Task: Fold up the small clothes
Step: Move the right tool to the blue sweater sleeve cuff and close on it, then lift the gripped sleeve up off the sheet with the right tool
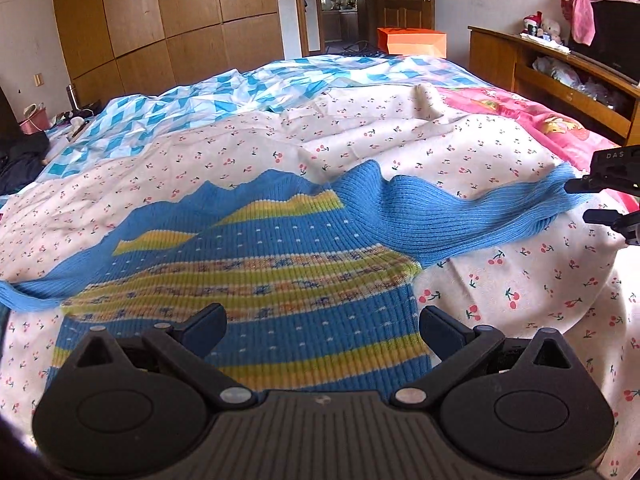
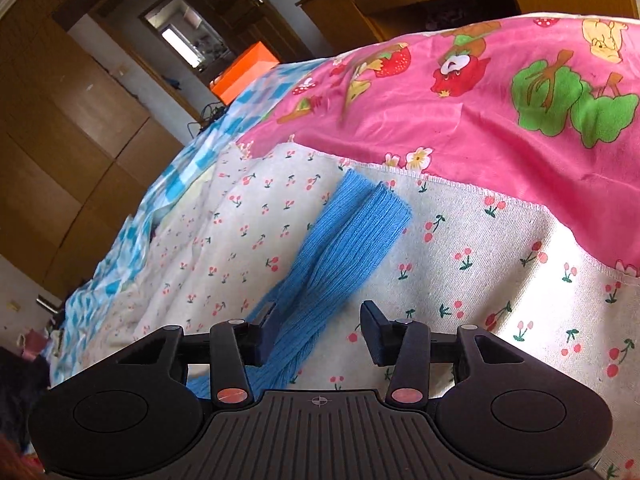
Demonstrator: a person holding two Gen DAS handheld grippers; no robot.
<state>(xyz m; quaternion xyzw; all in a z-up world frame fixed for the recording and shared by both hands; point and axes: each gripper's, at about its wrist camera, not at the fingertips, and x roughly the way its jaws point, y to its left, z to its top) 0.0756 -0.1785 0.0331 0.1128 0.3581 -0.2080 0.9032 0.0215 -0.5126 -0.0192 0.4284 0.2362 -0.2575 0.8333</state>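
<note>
Your left gripper (image 1: 322, 330) hangs fingers wide above the striped sweater (image 1: 256, 280) at lower centre; your right gripper (image 2: 318, 330), also wide, straddles its blue sleeve (image 2: 340, 244).

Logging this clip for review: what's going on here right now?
A person with a gripper in each hand is working on a small striped blue sweater spread flat on a cherry-print sheet on the bed. The left gripper hovers over the sweater's lower body, jaws open and holding nothing. The right gripper sits at the outstretched blue sleeve, jaws open around it. No fold shows yet.
</note>
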